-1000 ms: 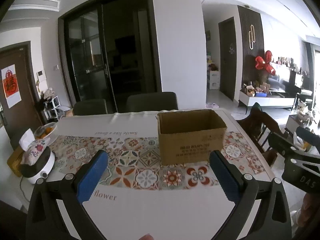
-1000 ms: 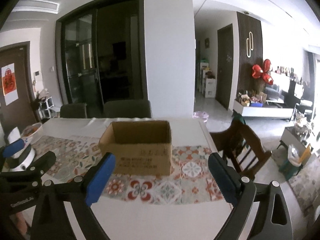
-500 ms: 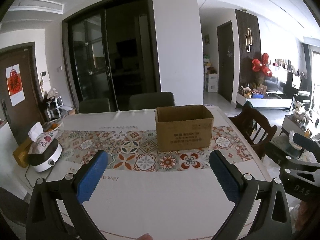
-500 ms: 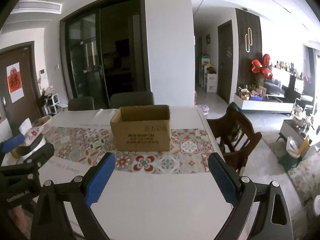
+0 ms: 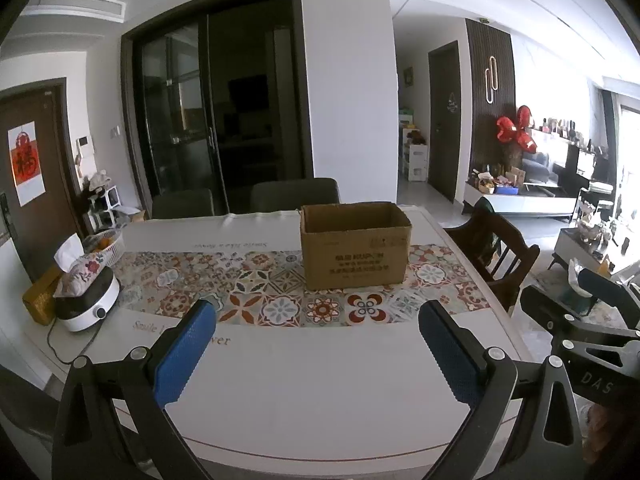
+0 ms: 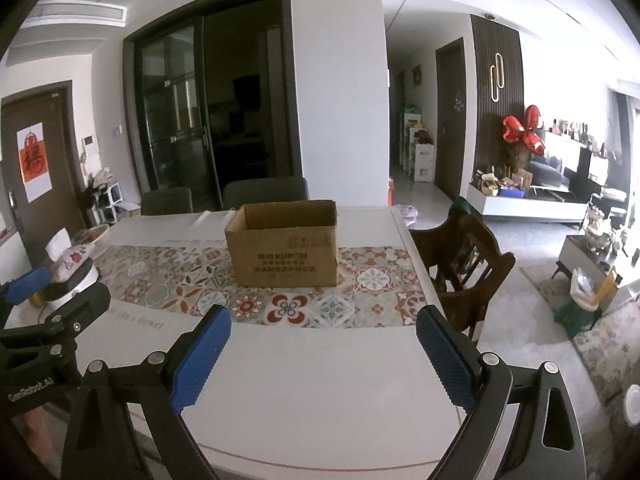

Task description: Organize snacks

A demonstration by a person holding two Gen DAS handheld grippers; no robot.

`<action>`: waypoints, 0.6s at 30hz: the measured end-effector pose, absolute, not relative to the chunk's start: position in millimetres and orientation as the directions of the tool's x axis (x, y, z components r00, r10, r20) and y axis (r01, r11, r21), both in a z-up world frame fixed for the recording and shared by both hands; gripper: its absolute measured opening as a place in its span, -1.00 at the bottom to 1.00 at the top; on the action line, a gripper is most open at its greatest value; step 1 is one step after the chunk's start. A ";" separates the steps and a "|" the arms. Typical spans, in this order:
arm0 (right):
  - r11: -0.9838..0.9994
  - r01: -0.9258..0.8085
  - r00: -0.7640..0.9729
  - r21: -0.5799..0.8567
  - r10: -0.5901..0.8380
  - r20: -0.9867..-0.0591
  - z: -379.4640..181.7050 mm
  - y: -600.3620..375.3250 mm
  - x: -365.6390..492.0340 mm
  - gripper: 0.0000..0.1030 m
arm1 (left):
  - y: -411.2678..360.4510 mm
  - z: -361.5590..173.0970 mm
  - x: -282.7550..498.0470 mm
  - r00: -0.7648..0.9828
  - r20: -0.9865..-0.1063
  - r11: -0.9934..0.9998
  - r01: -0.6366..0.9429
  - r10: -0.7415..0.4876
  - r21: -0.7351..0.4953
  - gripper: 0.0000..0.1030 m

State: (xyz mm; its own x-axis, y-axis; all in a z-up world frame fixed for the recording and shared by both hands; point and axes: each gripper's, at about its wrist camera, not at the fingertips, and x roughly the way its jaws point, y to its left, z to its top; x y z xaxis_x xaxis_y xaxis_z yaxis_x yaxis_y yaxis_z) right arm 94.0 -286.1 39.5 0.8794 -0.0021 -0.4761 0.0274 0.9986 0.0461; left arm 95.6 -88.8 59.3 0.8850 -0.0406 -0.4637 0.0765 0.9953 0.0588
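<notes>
An open brown cardboard box (image 5: 355, 247) (image 6: 285, 244) stands on the patterned runner of the white table (image 5: 312, 380) (image 6: 320, 380), its inside hidden from here. My left gripper (image 5: 316, 354) hovers open over the near white part of the table, well short of the box, nothing between its blue pads. My right gripper (image 6: 322, 358) is open too, at the same distance from the box and empty. Each gripper shows at the edge of the other's view. No snacks show in either view.
At the table's left end sit a white cooker (image 5: 88, 300) with a floral tissue pack (image 5: 80, 270) on it and a basket (image 5: 105, 242). Two dark chairs (image 5: 294, 196) stand behind the table, a wooden chair (image 6: 464, 256) at its right side.
Both grippers have drawn back from the box and risen; the box looks smaller and farther, and more of the near table shows. Both stay open.
</notes>
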 end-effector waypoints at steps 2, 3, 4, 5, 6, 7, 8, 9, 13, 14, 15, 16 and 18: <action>0.999 0.027 0.880 0.046 -0.002 -0.475 39.6 -285.7 92.8 0.84 | -88.7 59.8 94.0 0.885 -0.464 0.995 0.079 -0.043 0.058 1.00; 0.999 0.028 0.880 0.046 -0.003 -0.474 39.5 -285.9 92.6 0.84 | -88.6 60.1 93.2 0.885 -0.464 0.995 0.081 -0.046 0.057 1.00; 0.998 0.030 0.880 0.046 -0.005 -0.474 39.2 -286.0 92.7 0.84 | -88.4 60.4 92.3 0.885 -0.462 0.995 0.082 -0.047 0.056 1.00; 0.999 0.031 0.880 0.044 -0.006 -0.474 39.1 -285.7 92.7 0.84 | -88.5 60.5 91.5 0.886 -0.462 0.995 0.083 -0.047 0.057 1.00; 0.999 0.032 0.881 0.043 -0.008 -0.473 40.0 -285.5 92.1 0.84 | -88.4 61.1 91.6 0.886 -0.461 0.995 0.084 -0.048 0.057 1.00; 0.999 0.034 0.882 0.042 -0.010 -0.472 40.8 -285.4 90.4 0.84 | -88.4 61.5 91.1 0.886 -0.460 0.995 0.086 -0.051 0.055 1.00; 0.998 0.035 0.881 0.043 -0.010 -0.472 41.1 -285.5 89.6 0.84 | -88.7 61.8 90.6 0.886 -0.460 0.995 0.087 -0.052 0.055 1.00; 0.998 0.035 0.881 0.046 -0.009 -0.473 42.1 -285.5 89.2 0.84 | -88.3 61.3 90.7 0.886 -0.460 0.995 0.087 -0.052 0.056 1.00; 0.998 0.035 0.882 0.045 -0.010 -0.471 41.9 -285.1 87.6 0.84 | -88.4 61.1 90.5 0.886 -0.460 0.995 0.087 -0.052 0.055 1.00; 0.998 0.033 0.882 0.045 -0.008 -0.472 41.8 -285.3 88.4 0.84 | -88.6 61.3 90.2 0.886 -0.460 0.995 0.087 -0.052 0.054 1.00; 0.998 0.033 0.881 0.045 -0.008 -0.472 41.8 -285.4 88.1 0.84 | -88.6 61.2 90.6 0.886 -0.461 0.995 0.088 -0.053 0.054 1.00; 0.998 0.034 0.881 0.046 -0.008 -0.472 41.9 -285.5 87.5 0.84 | -88.9 61.3 90.4 0.885 -0.462 0.994 0.090 -0.055 0.054 1.00; 0.998 0.032 0.882 0.045 -0.007 -0.472 41.8 -285.3 88.2 0.84 | -88.5 61.4 89.3 0.885 -0.461 0.994 0.093 -0.058 0.053 1.00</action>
State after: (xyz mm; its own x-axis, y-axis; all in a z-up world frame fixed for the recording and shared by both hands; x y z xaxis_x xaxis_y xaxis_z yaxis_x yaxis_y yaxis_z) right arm 88.2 -285.3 41.8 0.8815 -0.0074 -0.4721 0.0323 0.9985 0.0448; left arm 89.3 -88.5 61.4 0.8855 -0.0578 -0.4611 0.0926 0.9943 0.0532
